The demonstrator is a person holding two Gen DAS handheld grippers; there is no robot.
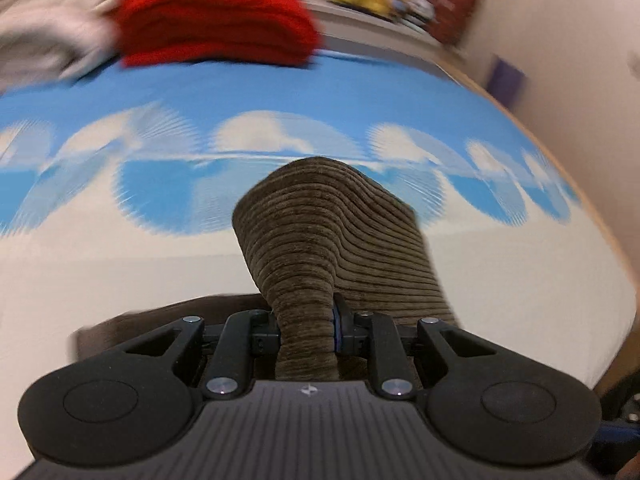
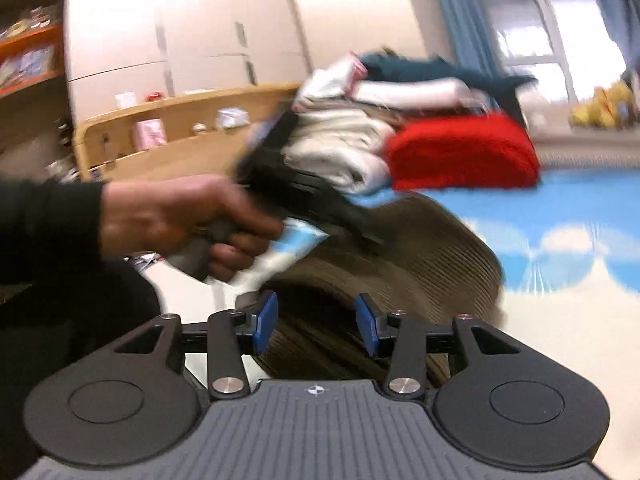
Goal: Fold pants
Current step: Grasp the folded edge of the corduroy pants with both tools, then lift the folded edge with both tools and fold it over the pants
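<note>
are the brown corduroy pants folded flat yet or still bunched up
Still bunched. The left gripper is shut on a gathered wad of the brown corduroy pants, lifted off the bed sheet. The right gripper stands open over the heaped fabric.

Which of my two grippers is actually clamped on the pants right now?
The left gripper: its pads pinch a bunched strip of the brown corduroy pants. The right gripper stands open, fabric between its pads unpinched.

The clothes pile (image 2: 360,136) beyond the tongs is smeared by blur. The pants (image 1: 320,248) run under the left gripper (image 1: 306,330), their lower part hidden.
</note>
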